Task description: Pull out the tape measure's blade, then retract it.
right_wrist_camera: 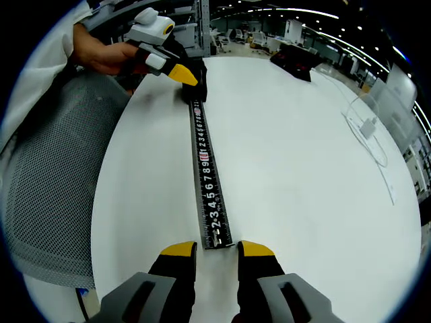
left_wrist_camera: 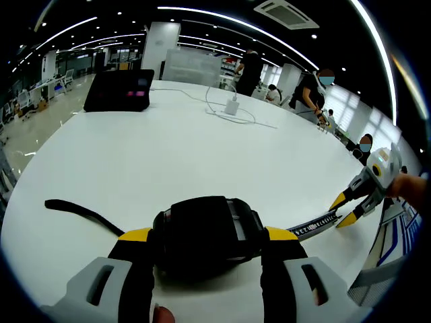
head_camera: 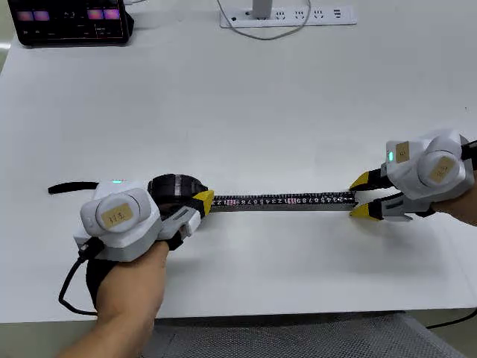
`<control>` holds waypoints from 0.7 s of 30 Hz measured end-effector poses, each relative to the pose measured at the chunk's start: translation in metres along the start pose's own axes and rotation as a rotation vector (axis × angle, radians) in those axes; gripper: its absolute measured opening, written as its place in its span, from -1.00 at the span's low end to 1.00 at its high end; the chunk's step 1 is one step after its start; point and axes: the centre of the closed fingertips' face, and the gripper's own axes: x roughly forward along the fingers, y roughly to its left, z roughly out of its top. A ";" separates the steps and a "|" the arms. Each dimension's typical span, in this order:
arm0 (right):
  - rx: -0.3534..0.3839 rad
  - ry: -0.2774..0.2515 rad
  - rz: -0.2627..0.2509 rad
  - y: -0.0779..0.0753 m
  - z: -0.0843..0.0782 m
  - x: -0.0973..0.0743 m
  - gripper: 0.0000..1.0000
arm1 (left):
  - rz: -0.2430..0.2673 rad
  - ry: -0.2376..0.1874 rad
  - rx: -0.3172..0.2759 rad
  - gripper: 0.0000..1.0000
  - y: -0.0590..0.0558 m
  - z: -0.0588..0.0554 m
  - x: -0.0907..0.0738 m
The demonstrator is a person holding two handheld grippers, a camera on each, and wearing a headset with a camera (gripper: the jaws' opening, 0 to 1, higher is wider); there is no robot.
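The black tape measure case (head_camera: 173, 192) lies on the white table (head_camera: 246, 119), and my left gripper (head_camera: 185, 198) is shut on it, yellow-tipped fingers (left_wrist_camera: 135, 235) pressing its sides. In the left gripper view the case (left_wrist_camera: 205, 232) sits between the jaws. Its blade (head_camera: 283, 200) is drawn out flat to the right, numbers up. The blade's end (right_wrist_camera: 217, 239) rests between the yellow tips of my right gripper (right_wrist_camera: 217, 250), whose jaws stand wider than the blade and do not pinch it. In the head view the right gripper (head_camera: 360, 196) is open at the blade's end.
The case's black wrist strap (head_camera: 71, 188) trails left. At the table's far side are a dark screen device (head_camera: 71, 22) and a white power strip (head_camera: 287, 15) with a cable. A mesh chair (head_camera: 298, 339) stands below the near edge. People stand beyond the table (left_wrist_camera: 310, 94).
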 end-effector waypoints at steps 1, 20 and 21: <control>-0.001 0.001 0.001 0.000 0.000 0.000 -0.59 | 0.000 0.000 0.000 0.21 0.000 0.000 0.000; -0.029 0.002 0.003 -0.002 0.001 0.001 -0.77 | 0.002 0.013 0.008 0.20 0.001 -0.001 0.001; -0.028 0.002 0.003 -0.002 0.001 0.001 -0.77 | 0.002 0.014 0.008 0.20 0.001 -0.001 0.001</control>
